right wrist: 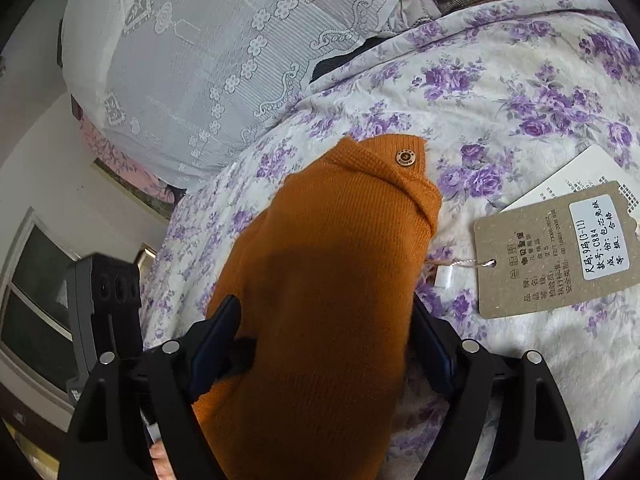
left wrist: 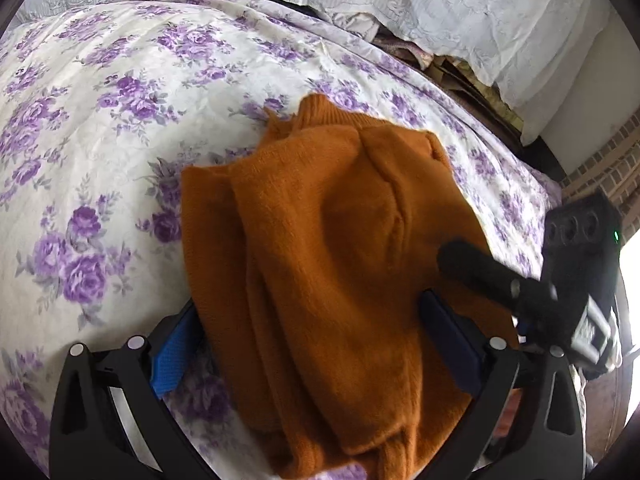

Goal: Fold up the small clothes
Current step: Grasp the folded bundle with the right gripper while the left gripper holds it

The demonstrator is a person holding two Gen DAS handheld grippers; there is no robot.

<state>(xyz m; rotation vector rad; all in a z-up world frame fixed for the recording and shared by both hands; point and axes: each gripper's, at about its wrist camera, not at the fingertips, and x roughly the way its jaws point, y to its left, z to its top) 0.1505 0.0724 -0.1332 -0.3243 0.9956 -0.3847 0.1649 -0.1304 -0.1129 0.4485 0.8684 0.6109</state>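
Observation:
A small orange knitted garment [left wrist: 320, 248] lies bunched and partly folded on a floral bedspread [left wrist: 100, 120]. My left gripper [left wrist: 320, 344] is open, its jaws wide apart with the cloth lying between them. In the right wrist view the same garment [right wrist: 328, 280] has a brown snap button [right wrist: 405, 157] near its far end. My right gripper [right wrist: 324, 344] is also open, its fingers [right wrist: 218, 340] straddling the cloth. A brown paper tag [right wrist: 556, 248] hangs from the garment on a string. The right gripper shows at the right of the left wrist view [left wrist: 520, 284].
A white lace cover [right wrist: 192, 68] lies over bedding at the far side. A white card [right wrist: 576, 184] lies under the brown tag. A brick wall [left wrist: 608, 172] stands at the right of the bed. The left gripper's body [right wrist: 108, 312] shows beside a window.

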